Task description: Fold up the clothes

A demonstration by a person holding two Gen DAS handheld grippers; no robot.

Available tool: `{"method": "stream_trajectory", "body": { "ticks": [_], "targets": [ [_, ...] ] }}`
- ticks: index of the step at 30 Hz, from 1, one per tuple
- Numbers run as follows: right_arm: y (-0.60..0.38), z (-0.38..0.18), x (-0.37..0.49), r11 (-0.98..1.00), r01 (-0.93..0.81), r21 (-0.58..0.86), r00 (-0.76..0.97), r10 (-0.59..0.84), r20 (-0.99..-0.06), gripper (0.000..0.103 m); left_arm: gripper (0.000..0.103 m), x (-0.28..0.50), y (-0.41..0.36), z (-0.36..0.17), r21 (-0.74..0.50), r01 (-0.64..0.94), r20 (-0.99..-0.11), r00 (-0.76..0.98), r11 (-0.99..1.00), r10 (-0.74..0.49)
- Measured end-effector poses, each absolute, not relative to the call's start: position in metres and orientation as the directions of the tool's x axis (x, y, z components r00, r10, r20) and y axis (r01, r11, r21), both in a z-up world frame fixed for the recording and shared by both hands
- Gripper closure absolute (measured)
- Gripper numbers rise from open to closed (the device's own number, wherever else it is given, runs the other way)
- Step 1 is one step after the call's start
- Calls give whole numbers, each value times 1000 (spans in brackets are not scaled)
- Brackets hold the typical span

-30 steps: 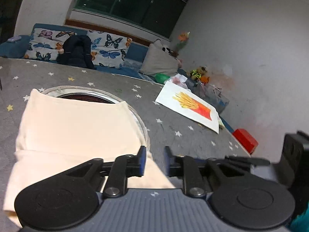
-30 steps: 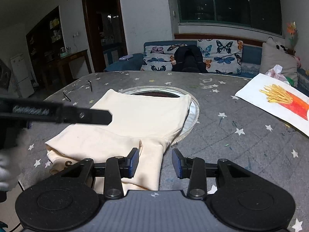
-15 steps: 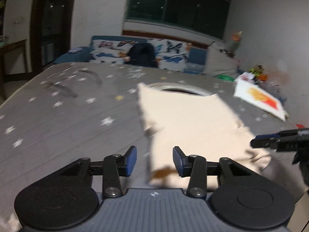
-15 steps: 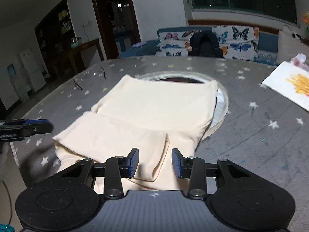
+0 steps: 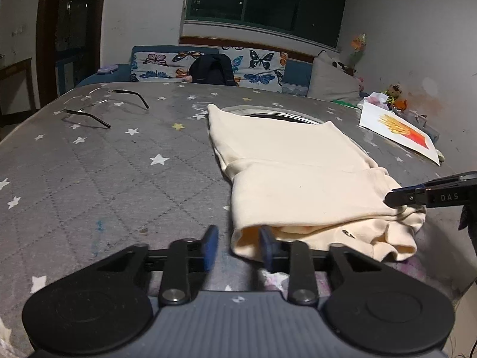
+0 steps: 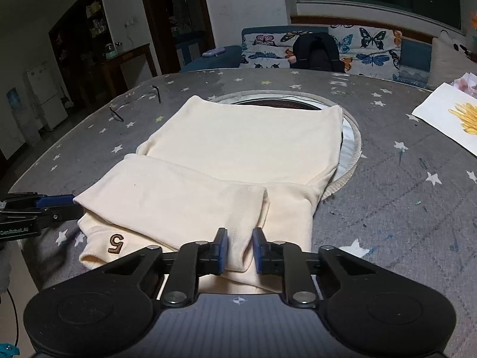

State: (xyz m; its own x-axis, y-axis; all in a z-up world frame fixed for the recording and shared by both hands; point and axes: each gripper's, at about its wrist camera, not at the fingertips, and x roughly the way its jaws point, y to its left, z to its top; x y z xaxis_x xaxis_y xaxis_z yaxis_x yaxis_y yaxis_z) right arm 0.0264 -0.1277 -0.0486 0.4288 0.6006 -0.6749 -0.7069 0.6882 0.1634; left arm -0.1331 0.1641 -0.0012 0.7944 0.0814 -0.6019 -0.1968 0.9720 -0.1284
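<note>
Cream cotton, thick like a sweatshirt: the pale folded garment (image 6: 238,161) lies across the grey star-printed quilted surface (image 5: 98,161), its far edge over a round metal-rimmed opening (image 6: 348,137), its near end close to the surface's edge. Both sleeves look already laid in across the body, and a brown embroidered "5" (image 6: 115,243) shows on the near hem.

The left tool (image 5: 235,246) sits low at the garment's near left corner with its blue-padded fingers spread; the right-hand pad overlaps the hem, the other rests on bare quilt, so nothing is gripped yet. The right tool (image 6: 240,250) straddles a ridge of cloth at the near hem, pads close either side of it — whether they actually pinch the fabric I cannot tell.

My reading is that the bottom hem is about to be carried up toward the far edge. The risks from here:
- The left tool may close on only the top layer, so the tucked sleeve slides out as the hem lifts.
- Uneven lift between the two tools would skew the fold.
- The far edge may sag into the opening.

Thin black-framed eyeglasses (image 5: 104,110) and a white sheet with a painted picture of fries (image 5: 399,132) lie well apart from the garment.
</note>
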Motion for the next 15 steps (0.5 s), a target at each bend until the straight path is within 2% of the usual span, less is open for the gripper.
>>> {"method": "stream_trajectory", "body": {
  "ticks": [1, 3, 10, 13, 15],
  "targets": [
    [-128, -48, 26, 690, -706, 162, 432, 600, -673, 92, 98, -133, 162, -2, -115, -198, -600, 795, 973, 91],
    [-127, -45, 24, 686, -711, 153, 441, 605, -663, 96, 100, -133, 158, -1, -74, -202, -596, 794, 977, 120],
    [-130, -8, 6, 675, -736, 47, 536, 625, -567, 99, 101, -143, 144, 5, 36, -187, -580, 796, 982, 173],
    [-130, -9, 8, 681, -732, 26, 543, 605, -582, 98, 101, -145, 139, 6, 76, -181, -579, 792, 981, 191],
    [-128, -19, 12, 685, -728, 27, 528, 584, -617, 98, 101, -144, 140, 0, 86, -169, -608, 771, 982, 186]
  ]
}}
